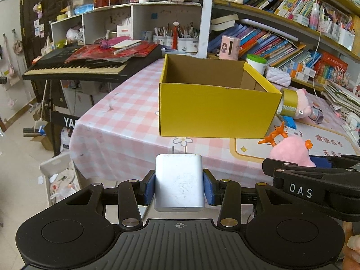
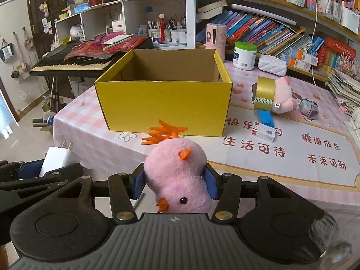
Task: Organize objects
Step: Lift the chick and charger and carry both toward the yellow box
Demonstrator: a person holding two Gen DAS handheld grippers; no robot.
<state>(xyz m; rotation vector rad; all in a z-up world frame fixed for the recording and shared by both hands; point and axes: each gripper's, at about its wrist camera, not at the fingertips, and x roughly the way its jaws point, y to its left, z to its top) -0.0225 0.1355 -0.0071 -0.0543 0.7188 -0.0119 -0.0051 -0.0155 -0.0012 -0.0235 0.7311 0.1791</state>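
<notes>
Left of the table stands a keyboard, strewn with red papers. Behind the table, white cubbies hold pen cups. Right of the table, bookshelves are packed with leaning books.

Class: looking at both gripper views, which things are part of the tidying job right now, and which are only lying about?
In the job: white charger in left gripper; pink plush chick in right gripper; yellow box.

Lying about: gold tape roll, keyboard, books.
</notes>
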